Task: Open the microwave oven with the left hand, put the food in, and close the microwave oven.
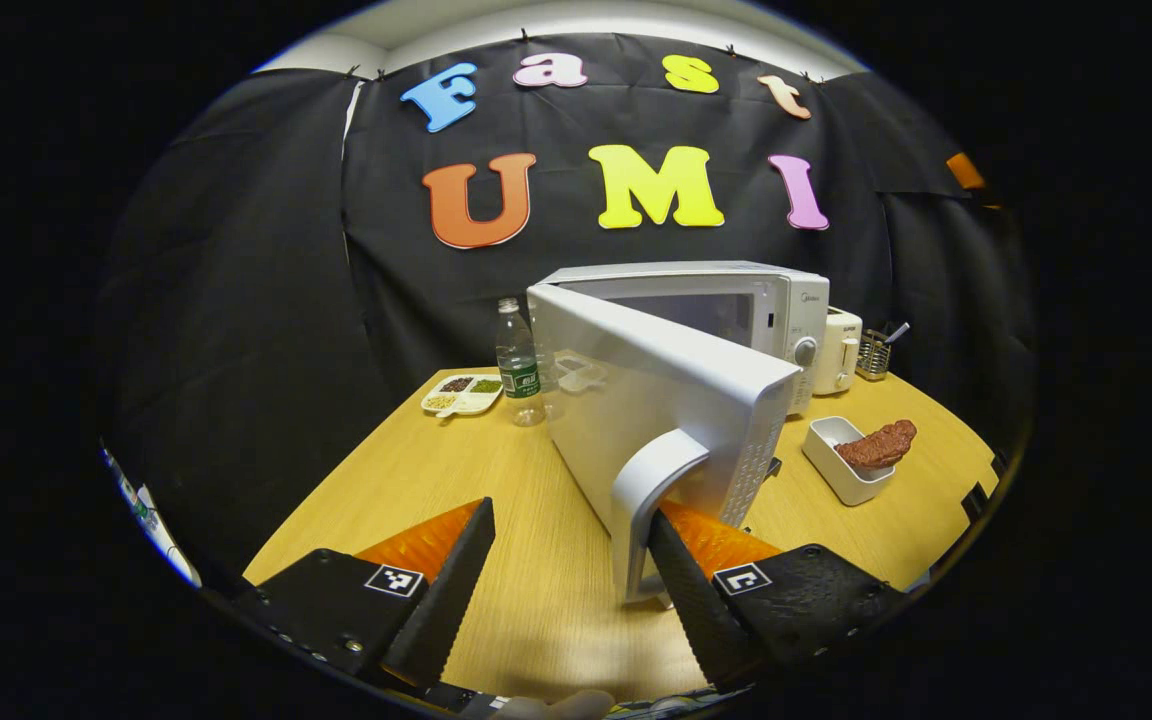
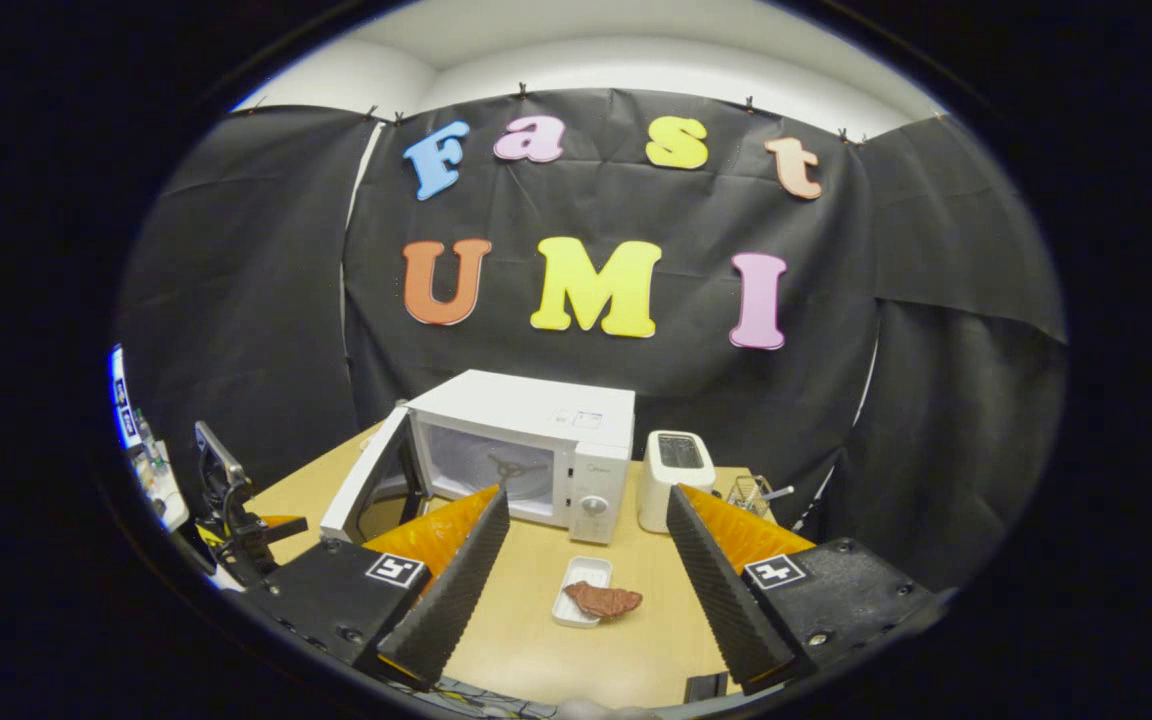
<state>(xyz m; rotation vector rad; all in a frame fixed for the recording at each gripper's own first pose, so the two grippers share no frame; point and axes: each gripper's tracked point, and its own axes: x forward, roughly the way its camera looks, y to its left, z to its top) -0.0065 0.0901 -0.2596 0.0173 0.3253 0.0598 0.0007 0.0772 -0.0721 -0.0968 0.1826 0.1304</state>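
Left claw spread wide, one finger hooked behind the microwave door handle; right claw likewise spread, empty.

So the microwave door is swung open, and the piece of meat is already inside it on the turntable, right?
Not quite. The microwave door is swung open, but the meat lies on its small white tray on the table, as the right gripper view shows.

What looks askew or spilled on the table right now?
One thing: the brown slab of meat overhangs the rim of its small white rectangular dish, rather than lying inside. Nothing is spilled on the wooden table. The white microwave oven's door stands partly open, as the job requires.
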